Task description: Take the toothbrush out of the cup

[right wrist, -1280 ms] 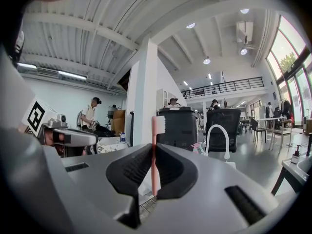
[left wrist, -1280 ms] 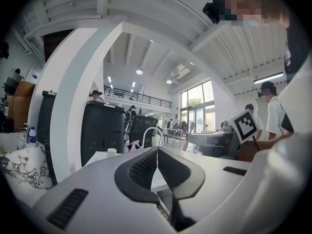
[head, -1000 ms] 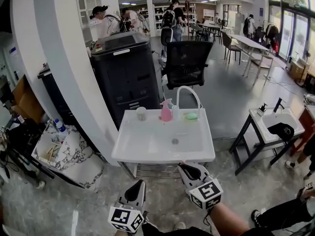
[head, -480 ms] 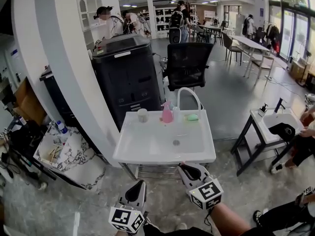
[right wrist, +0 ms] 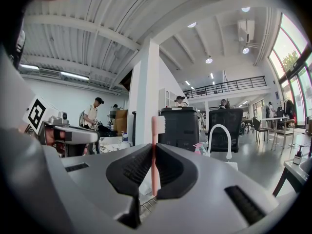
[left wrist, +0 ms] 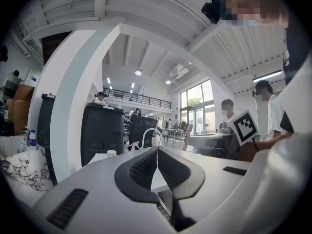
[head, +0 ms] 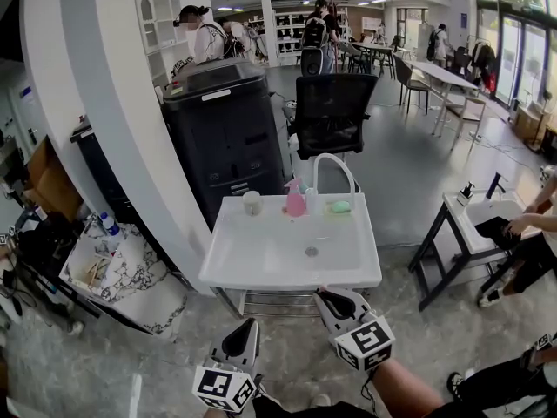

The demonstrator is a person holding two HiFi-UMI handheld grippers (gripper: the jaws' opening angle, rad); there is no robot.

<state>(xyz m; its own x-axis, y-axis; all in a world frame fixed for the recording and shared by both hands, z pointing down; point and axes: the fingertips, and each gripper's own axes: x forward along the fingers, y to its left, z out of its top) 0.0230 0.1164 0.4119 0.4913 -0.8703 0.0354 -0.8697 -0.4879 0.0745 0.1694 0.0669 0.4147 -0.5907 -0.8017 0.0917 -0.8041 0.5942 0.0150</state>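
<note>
toothbrush [right wrist: 154,133]: likely light, stiff, slick; best held mid-handle.
right gripper [right wrist: 154,152]: fingers clamp its handle, bristles up.
left gripper [left wrist: 157,152]: fingers closed, empty.

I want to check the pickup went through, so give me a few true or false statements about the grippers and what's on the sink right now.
1. The right gripper is shut on the toothbrush, bristles up. True.
2. The left gripper holds the cup. False: its jaws are together on nothing, and the cup stands on the back ledge of the sink.
3. The pink spray bottle stands between the cup and the green soap. True.
4. Both grippers hang over the sink's basin. False: in the head view both sit short of the sink's near edge.
</note>
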